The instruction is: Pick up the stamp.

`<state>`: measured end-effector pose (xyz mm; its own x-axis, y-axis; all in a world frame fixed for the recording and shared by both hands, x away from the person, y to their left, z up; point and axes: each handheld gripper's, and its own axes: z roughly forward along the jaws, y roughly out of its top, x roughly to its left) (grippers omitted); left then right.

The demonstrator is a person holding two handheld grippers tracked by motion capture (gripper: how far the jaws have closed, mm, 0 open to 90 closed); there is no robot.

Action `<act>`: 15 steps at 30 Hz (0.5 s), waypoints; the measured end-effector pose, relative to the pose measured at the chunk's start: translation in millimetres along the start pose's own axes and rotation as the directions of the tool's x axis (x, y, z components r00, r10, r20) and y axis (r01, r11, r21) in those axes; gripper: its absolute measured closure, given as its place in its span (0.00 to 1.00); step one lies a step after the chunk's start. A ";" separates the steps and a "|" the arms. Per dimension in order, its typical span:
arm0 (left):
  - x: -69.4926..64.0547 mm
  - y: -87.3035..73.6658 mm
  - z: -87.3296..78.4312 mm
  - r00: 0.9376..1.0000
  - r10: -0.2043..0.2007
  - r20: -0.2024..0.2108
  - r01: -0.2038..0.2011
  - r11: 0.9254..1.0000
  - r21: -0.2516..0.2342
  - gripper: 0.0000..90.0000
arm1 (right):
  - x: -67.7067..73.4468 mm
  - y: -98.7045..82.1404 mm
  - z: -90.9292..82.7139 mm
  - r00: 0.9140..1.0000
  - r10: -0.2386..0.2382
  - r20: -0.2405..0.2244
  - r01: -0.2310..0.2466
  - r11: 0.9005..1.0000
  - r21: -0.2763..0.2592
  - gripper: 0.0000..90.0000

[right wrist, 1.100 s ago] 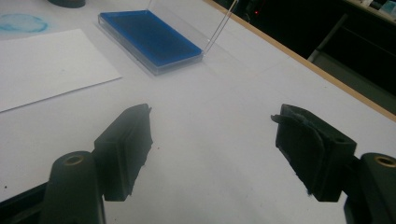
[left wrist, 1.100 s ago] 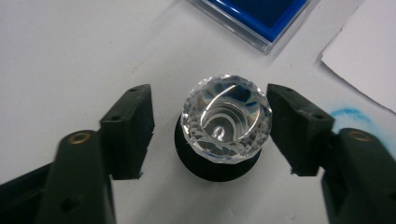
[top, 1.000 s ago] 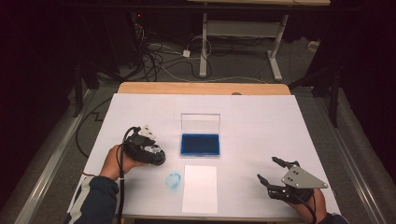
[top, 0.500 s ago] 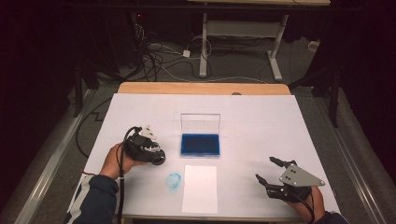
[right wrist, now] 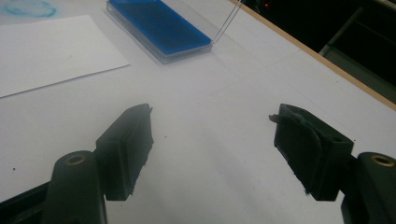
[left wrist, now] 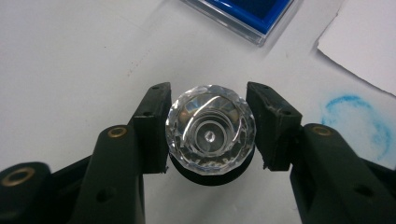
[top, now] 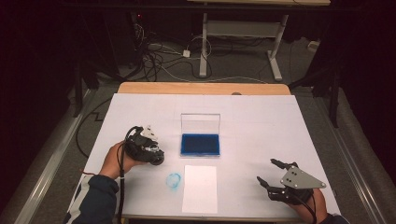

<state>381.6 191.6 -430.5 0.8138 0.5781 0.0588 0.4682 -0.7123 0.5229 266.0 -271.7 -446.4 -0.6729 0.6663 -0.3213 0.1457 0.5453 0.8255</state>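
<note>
A: What lies on the white desk?

B: An open blue ink pad, a blank paper sheet, a blue ring print.

A: And the stamp?

B: Left of the pad: a faceted clear-knobbed stamp, hard, slick, maybe brittle. The left tool has just eased slightly but clasps its widest rim, the surest hold. The right tool gapes wide, holding nothing.

The left hand-held gripper points down at the worktop, forearm coming in from the lower left; its jaws, just eased slightly apart, stand close together. The right hand-held gripper lies low near the front edge, jaws spread wide.
</note>
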 end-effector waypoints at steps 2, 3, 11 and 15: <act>-0.4 -0.8 -2.8 1.000 -0.003 -0.004 0.003 1.000 -0.003 0.59 | 0.3 0.5 -0.3 1.000 -0.003 -0.002 0.003 1.000 -0.001 0.32; -0.3 -1.3 -4.5 1.000 -0.006 -0.006 0.006 1.000 -0.004 0.59 | 0.3 0.5 -0.3 1.000 -0.003 -0.002 0.003 1.000 -0.001 0.32; 1.6 -3.0 -6.6 1.000 -0.011 0.001 0.011 1.000 0.018 0.59 | 0.0 0.3 2.1 1.000 -0.007 -0.019 0.007 1.000 0.009 0.32; 1.6 -2.8 -6.6 1.000 -0.006 0.002 0.006 1.000 0.019 0.59 | -0.1 0.7 2.2 1.000 -0.004 -0.024 0.004 1.000 0.007 0.33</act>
<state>379.3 197.1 -426.2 0.8117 0.5816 0.0543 0.4795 -0.7164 0.5068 267.8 -270.3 -446.8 -0.6907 0.6519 -0.3131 0.1481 0.5512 0.8211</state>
